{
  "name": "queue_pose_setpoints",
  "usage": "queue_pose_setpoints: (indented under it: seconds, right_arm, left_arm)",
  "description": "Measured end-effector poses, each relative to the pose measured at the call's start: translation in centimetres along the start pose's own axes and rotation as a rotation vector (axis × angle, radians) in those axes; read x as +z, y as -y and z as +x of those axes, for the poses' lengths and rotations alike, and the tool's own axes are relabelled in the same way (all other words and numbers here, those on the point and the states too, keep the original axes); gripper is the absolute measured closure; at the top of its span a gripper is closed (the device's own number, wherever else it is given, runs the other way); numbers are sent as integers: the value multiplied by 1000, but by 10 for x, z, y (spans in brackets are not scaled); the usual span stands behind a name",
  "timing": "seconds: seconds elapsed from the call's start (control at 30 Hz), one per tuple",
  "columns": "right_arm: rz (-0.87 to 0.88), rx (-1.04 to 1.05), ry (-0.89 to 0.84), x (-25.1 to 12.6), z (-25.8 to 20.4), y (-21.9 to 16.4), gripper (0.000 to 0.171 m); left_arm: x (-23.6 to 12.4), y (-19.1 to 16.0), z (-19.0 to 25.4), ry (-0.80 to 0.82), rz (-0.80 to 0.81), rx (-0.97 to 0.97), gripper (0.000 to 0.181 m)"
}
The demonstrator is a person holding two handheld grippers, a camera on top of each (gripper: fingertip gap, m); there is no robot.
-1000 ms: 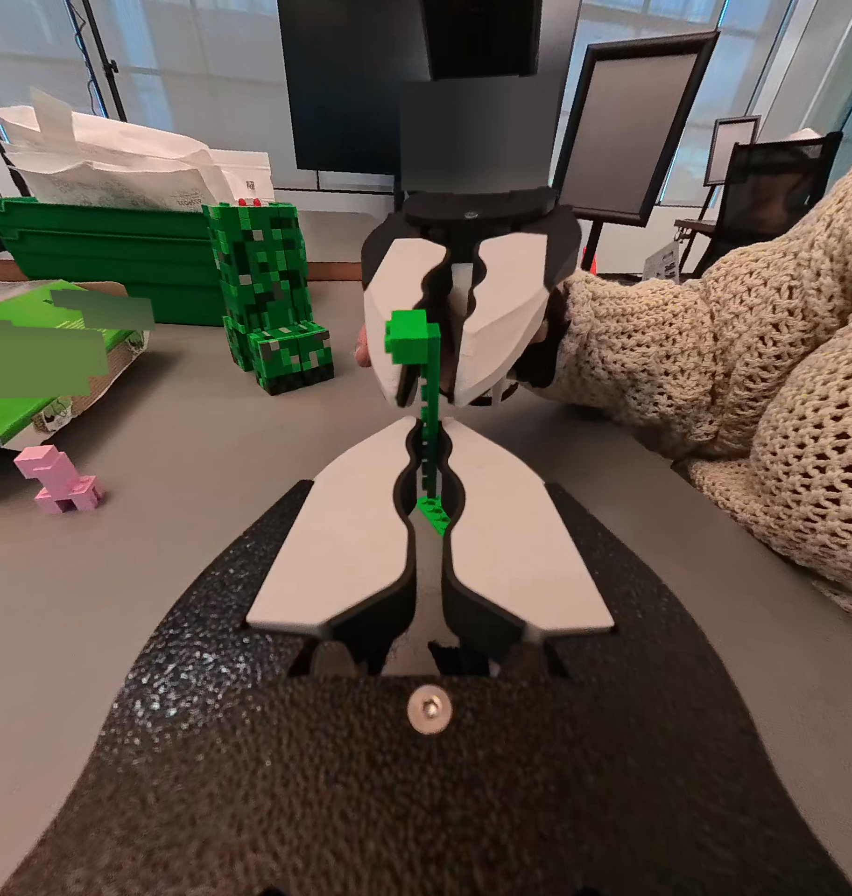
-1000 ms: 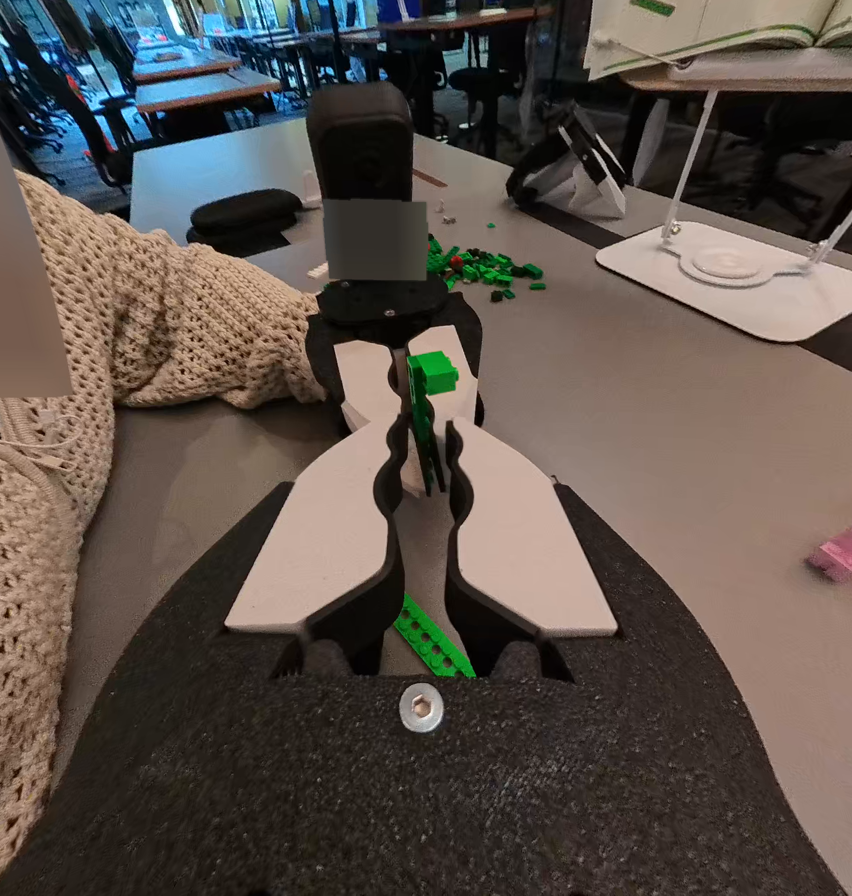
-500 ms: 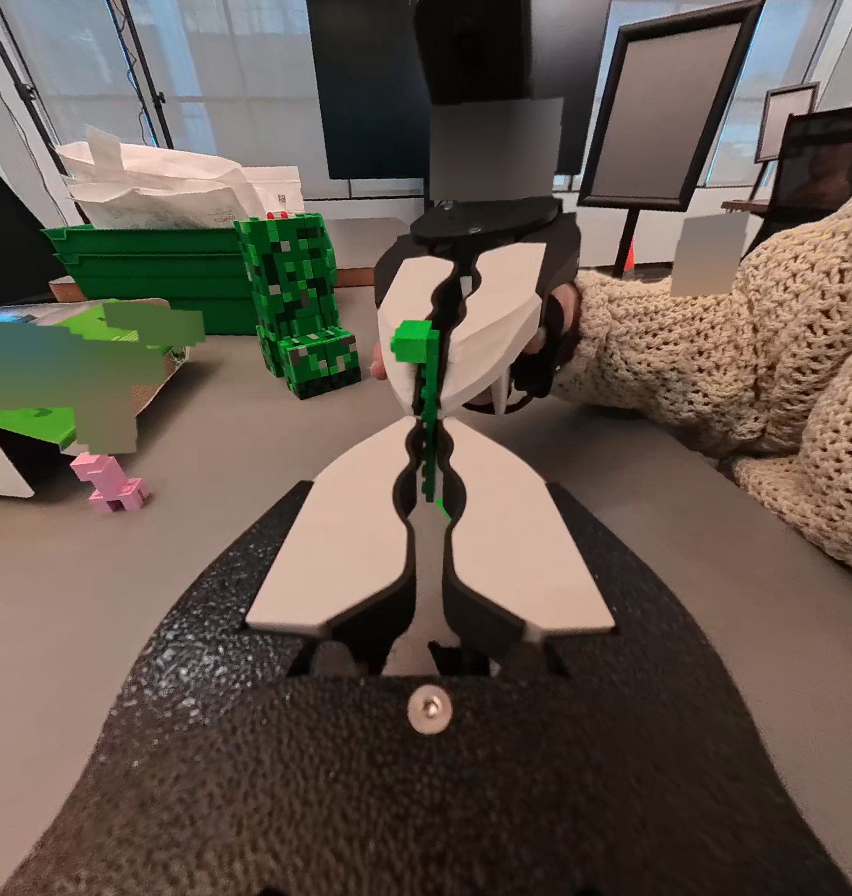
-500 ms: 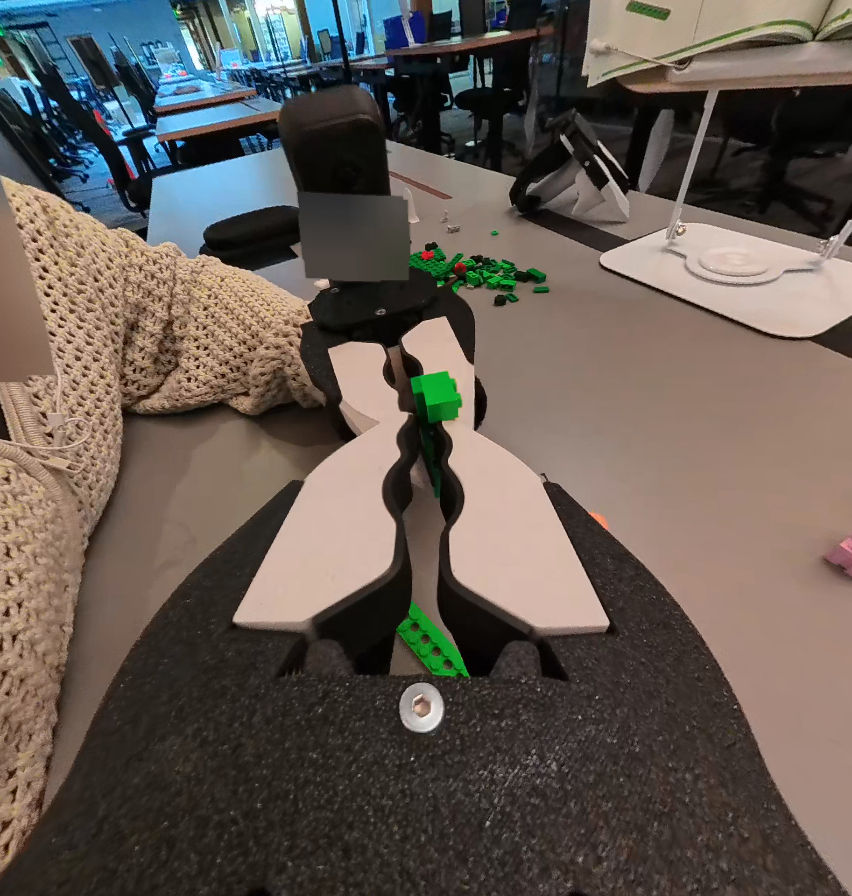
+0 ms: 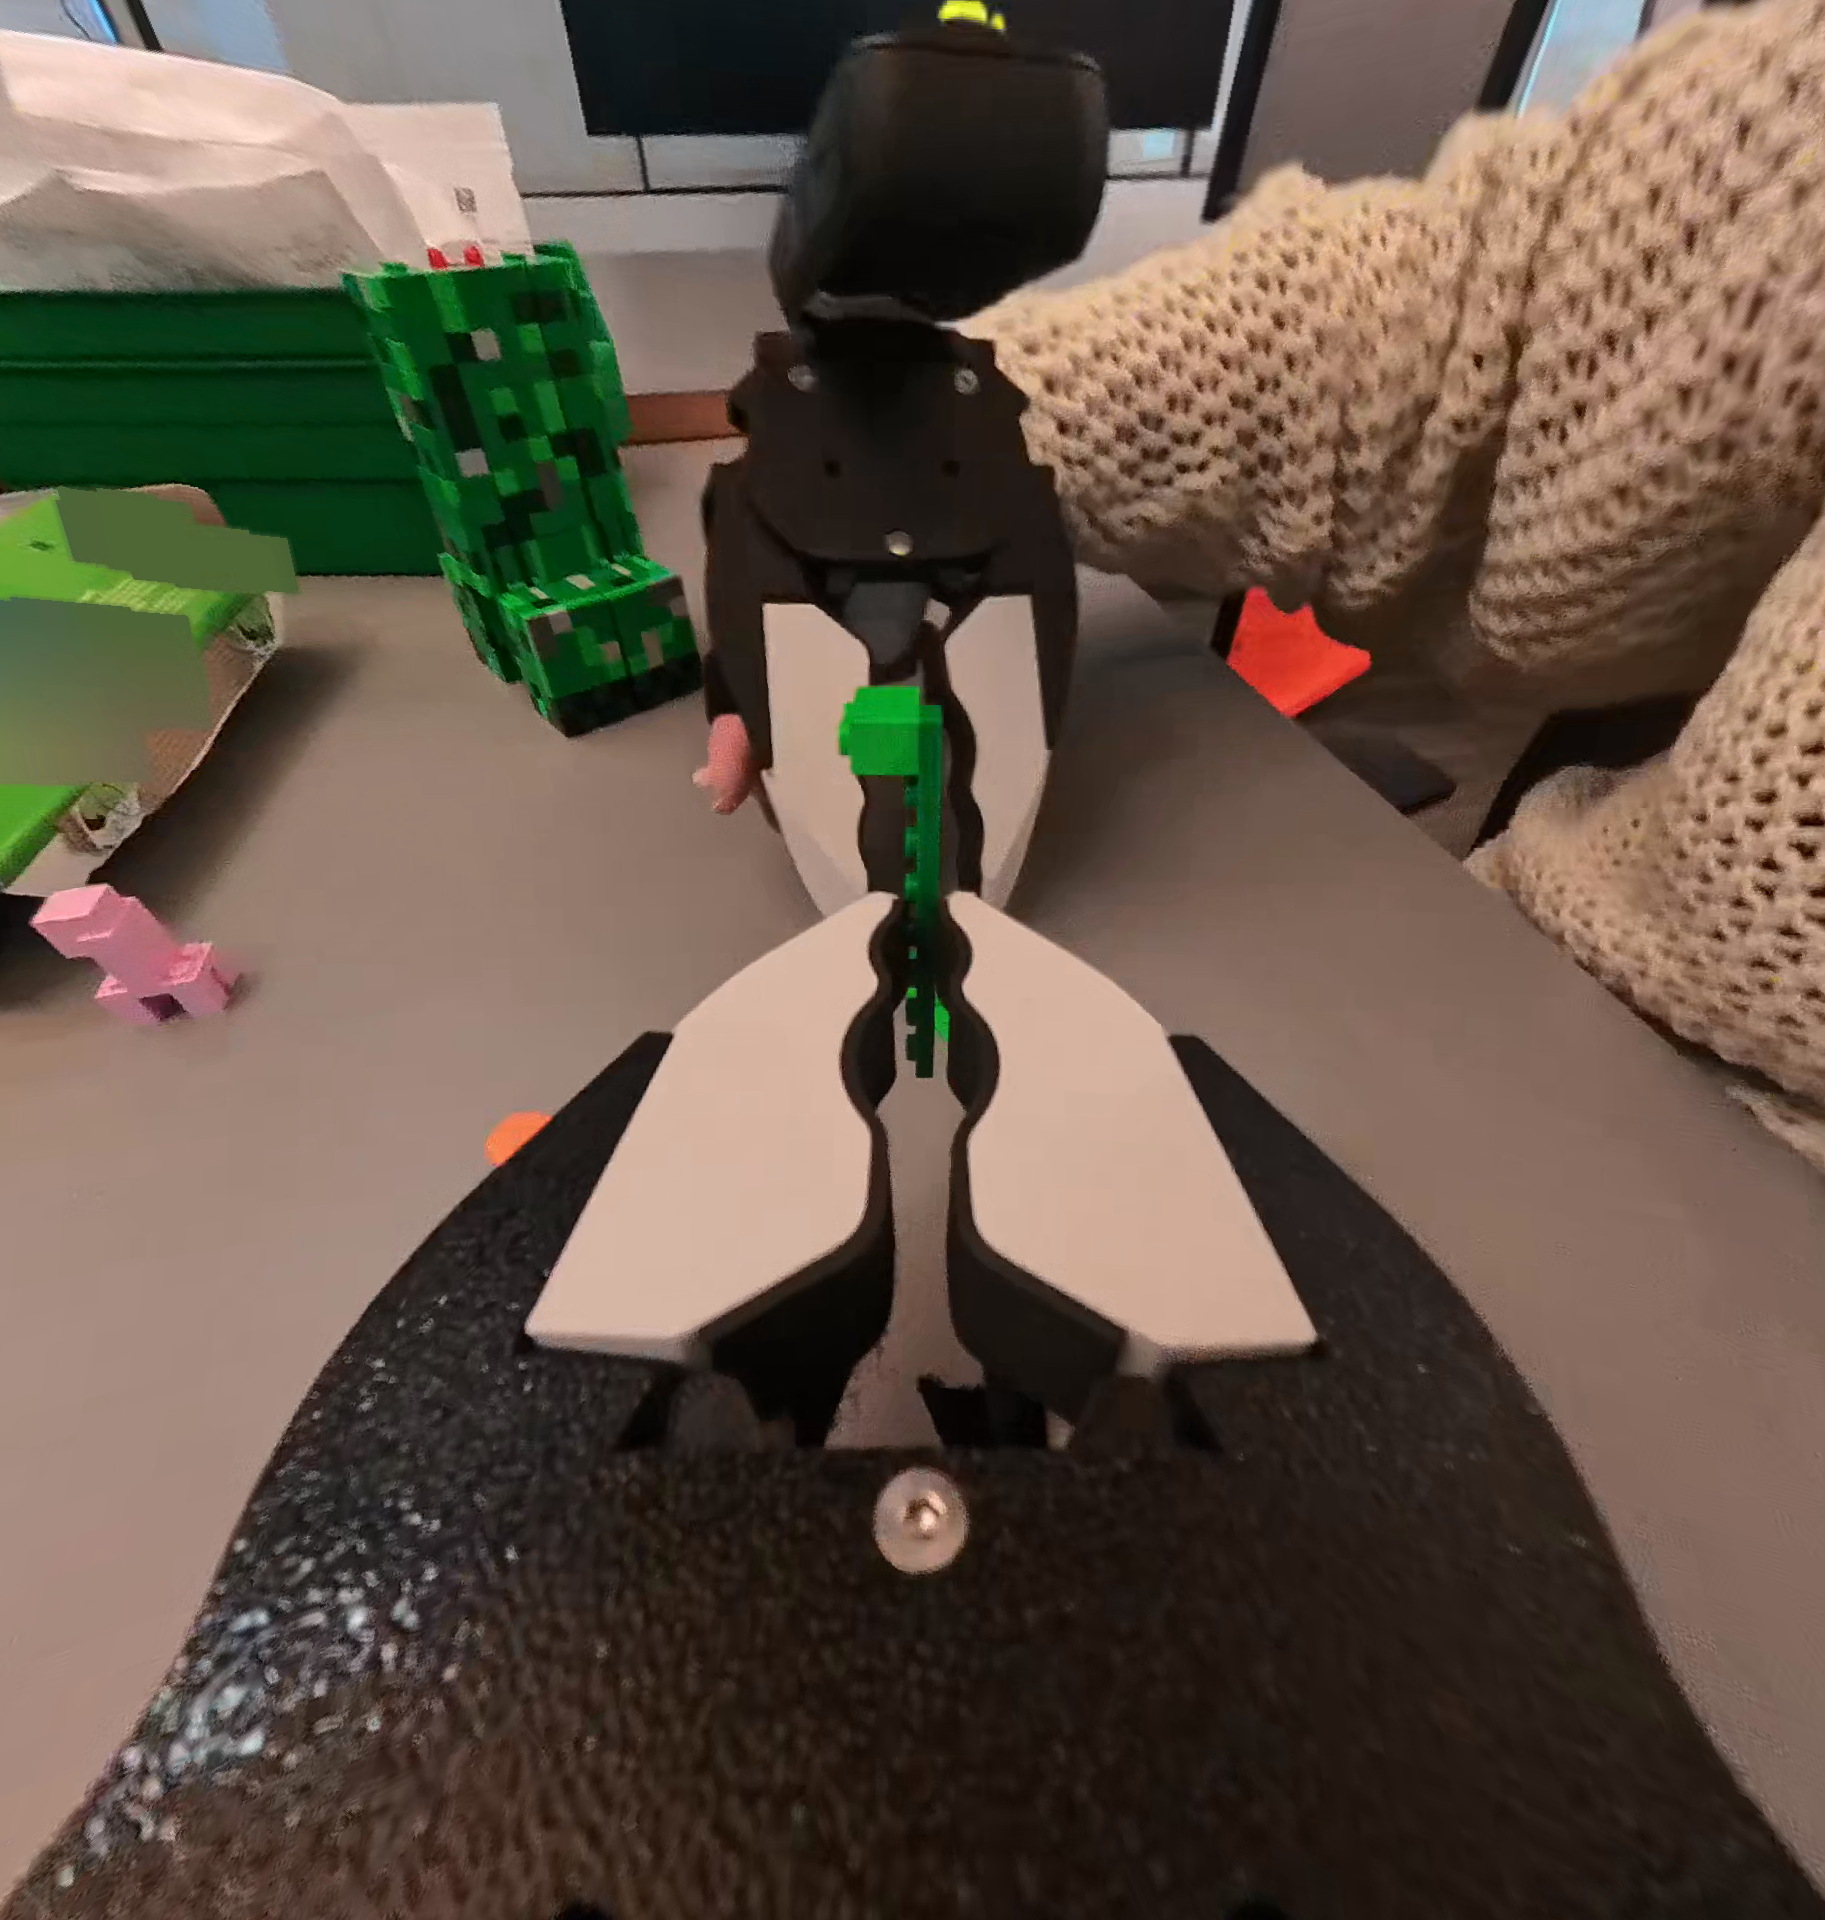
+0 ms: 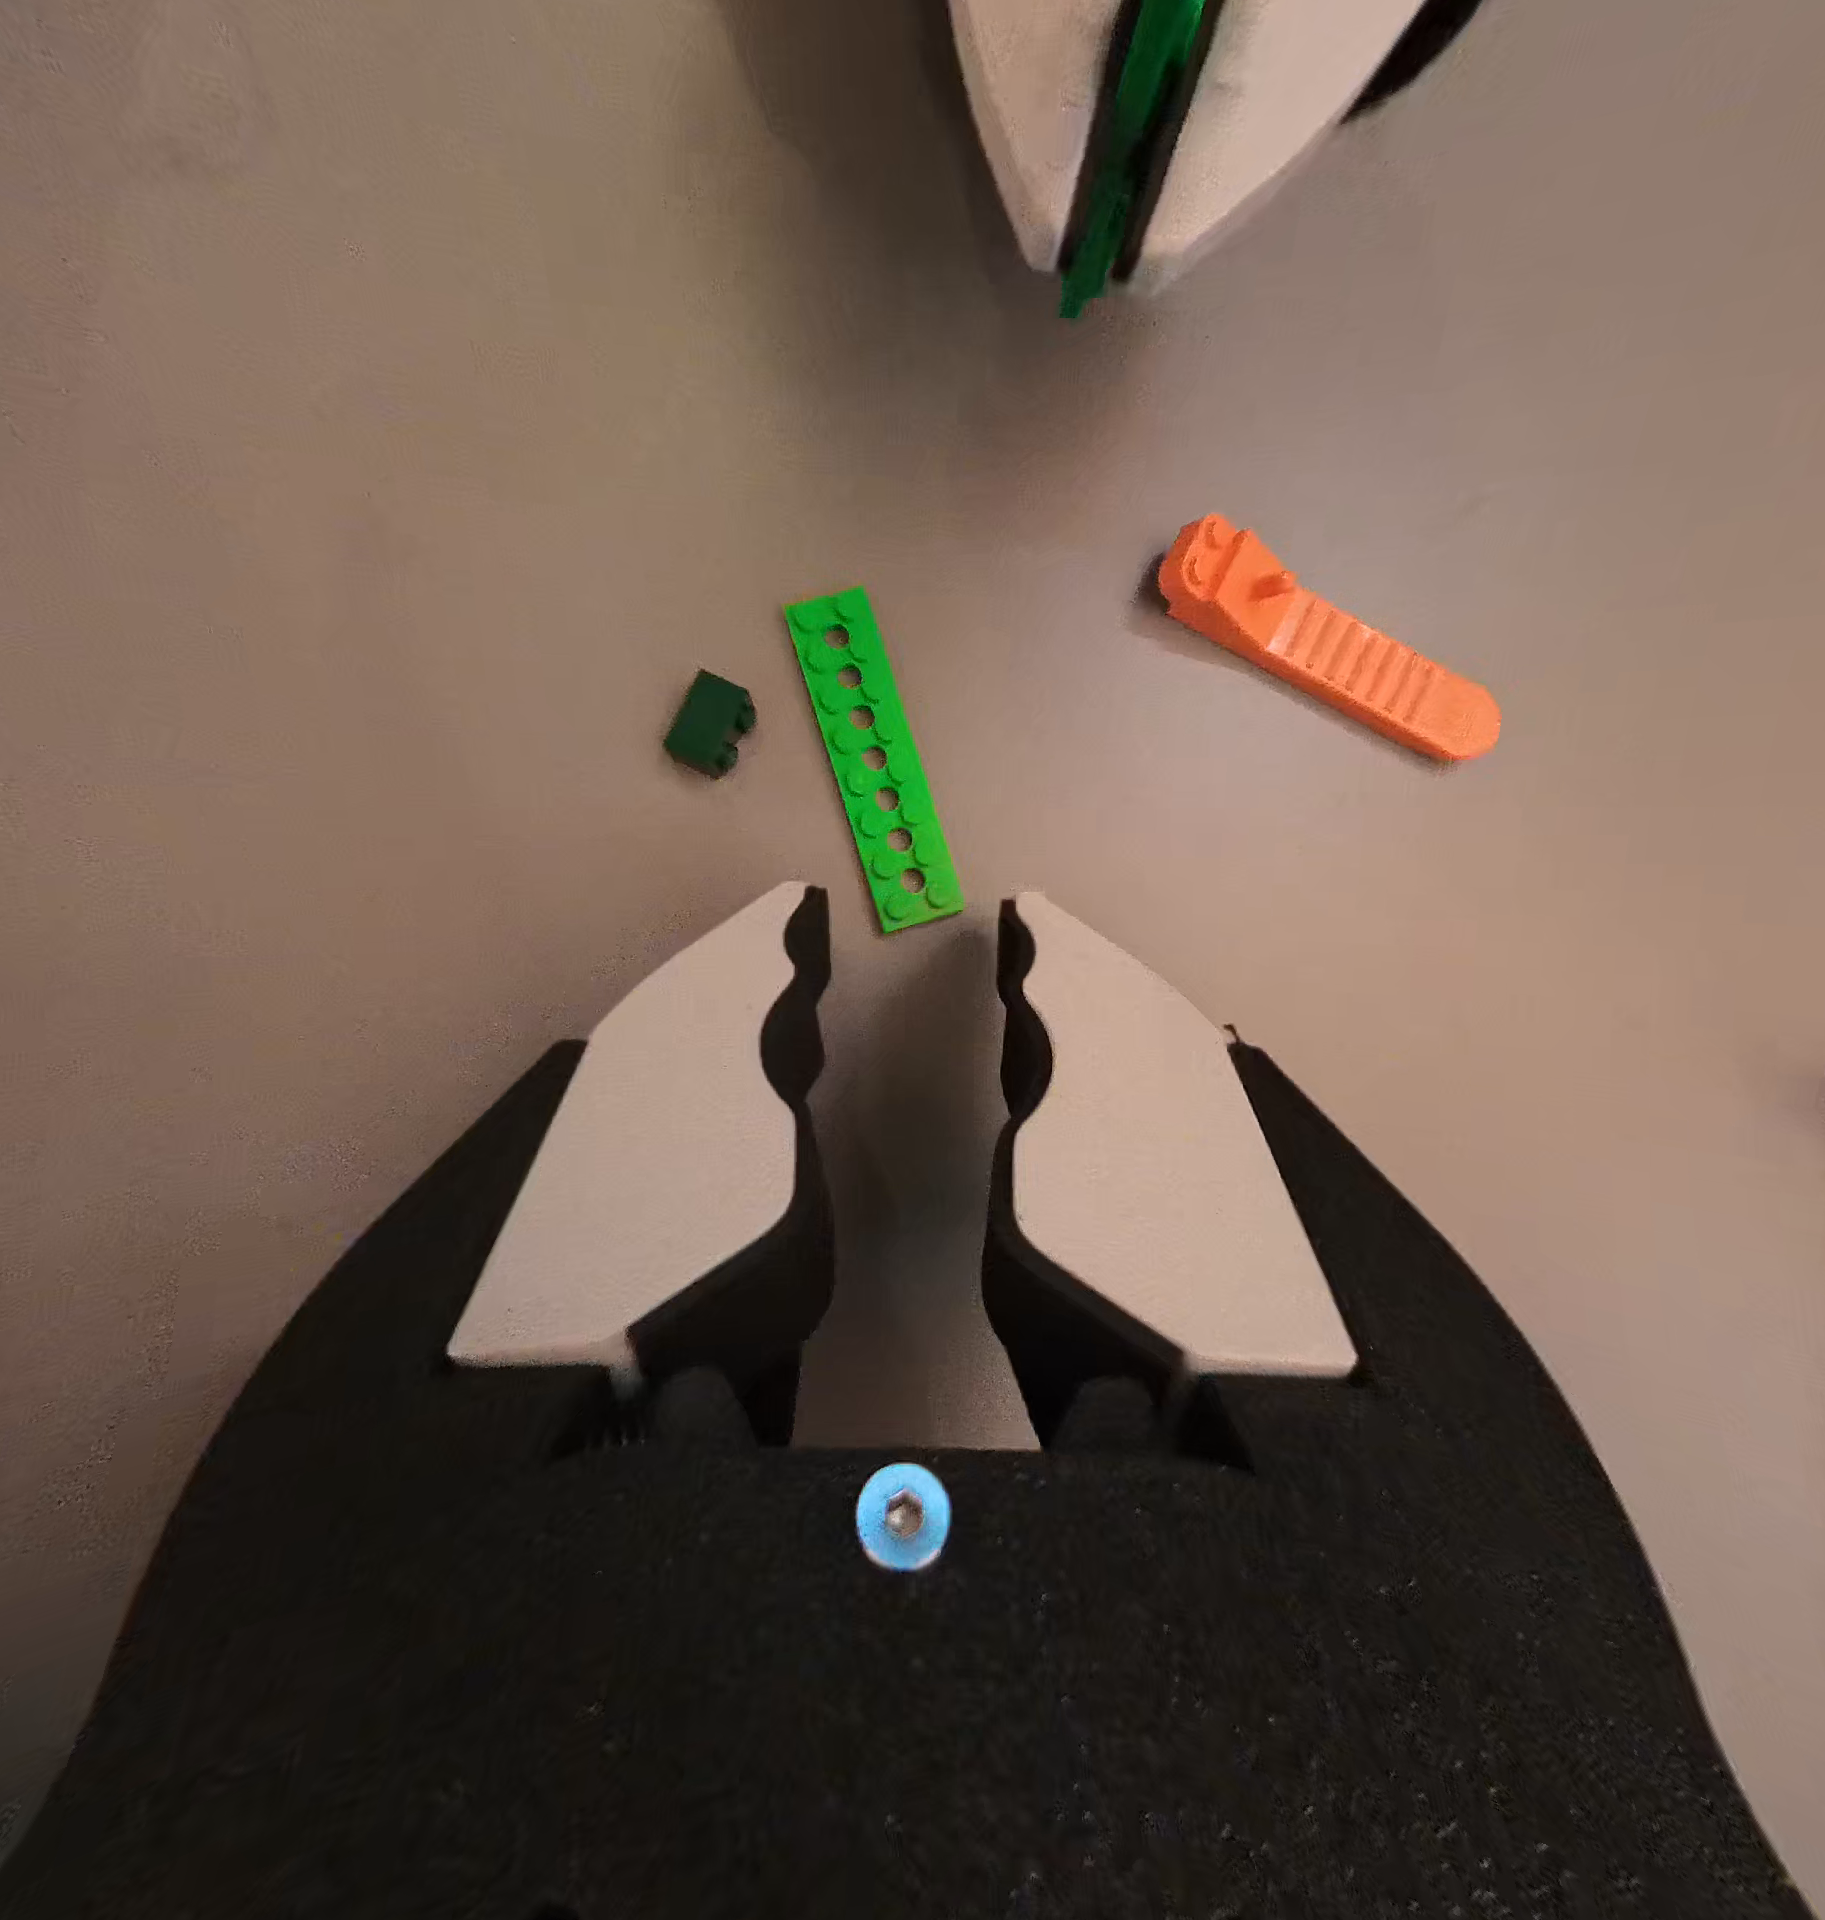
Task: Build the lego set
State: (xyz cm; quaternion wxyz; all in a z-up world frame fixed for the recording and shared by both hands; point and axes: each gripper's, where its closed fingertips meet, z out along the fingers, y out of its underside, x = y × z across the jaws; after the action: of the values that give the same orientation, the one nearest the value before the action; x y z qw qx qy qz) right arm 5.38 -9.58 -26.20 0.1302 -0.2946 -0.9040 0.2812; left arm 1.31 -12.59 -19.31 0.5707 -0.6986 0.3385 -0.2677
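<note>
My left gripper (image 5: 918, 912) is shut on a thin green plate assembly (image 5: 920, 966) that stands upright, with a bright green brick (image 5: 880, 732) at its top. The right gripper's fingers (image 5: 804, 748) point down at the table just behind it. In the right wrist view my right gripper (image 6: 913, 899) is open and empty, looking straight down. A bright green plate with holes (image 6: 872, 758) lies just ahead of its tips, with a dark green brick (image 6: 710, 722) to the left. The left gripper (image 6: 1095, 281) and its plate (image 6: 1131, 156) show at the top.
An orange brick separator (image 6: 1323, 644) lies right of the loose plate. A built green block figure (image 5: 513, 468) stands at the back left before green trays (image 5: 160, 416). A pink figure (image 5: 134, 951) and a box (image 5: 14, 821) are at the left. A knitted sleeve (image 5: 1407, 468) fills the right.
My right gripper has opened, come off the green plate assembly and swung to point straight down over the loose pieces. The left gripper keeps hold of the assembly.
</note>
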Motion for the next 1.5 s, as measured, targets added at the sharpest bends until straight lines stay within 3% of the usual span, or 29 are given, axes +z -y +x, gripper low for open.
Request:
queue_pose_setpoints:
  seconds: [0.17,0.27,0.43,0.53,0.67,0.83,0.93,1.03,1.13,1.23,1.33,1.5]
  right_arm:
    - [-33,-36,88,9,-3,0,145]
    - [-54,-27,108,10,-5,2,155]
    - [-64,14,97,2,-3,6,155]
    - [-166,8,53,-18,6,0,156]
    - [-432,48,64,-60,17,-12,156]
    - [-1027,265,218,-106,5,-49,156]
    - [-1379,427,301,-118,-11,-64,156]
    - [-1528,455,394,-108,-20,-62,155]
    - [-1533,432,398,-93,-14,-55,156]
    - [-1331,496,383,-57,-6,-40,156]
    - [-1196,437,252,-39,16,-41,150]
    - [-688,449,180,-37,22,-15,131]
  left_arm:
    - [-5,-8,6,1,-38,3,177]
    - [-6,-17,25,-98,-114,23,177]
    - [-1,-31,25,-26,-201,86,177]
    - [-2,-30,13,61,-190,96,177]
    - [-13,-20,-15,237,-112,97,177]
    - [-41,1,-47,494,29,149,177]
    - [-60,12,-60,616,102,179,177]
    - [-79,22,-70,711,177,179,177]
    - [-93,26,-77,760,223,164,177]
    - [-95,24,-80,761,223,158,177]
    - [-91,24,-77,746,213,173,177]
    - [-76,25,-63,654,207,202,177]
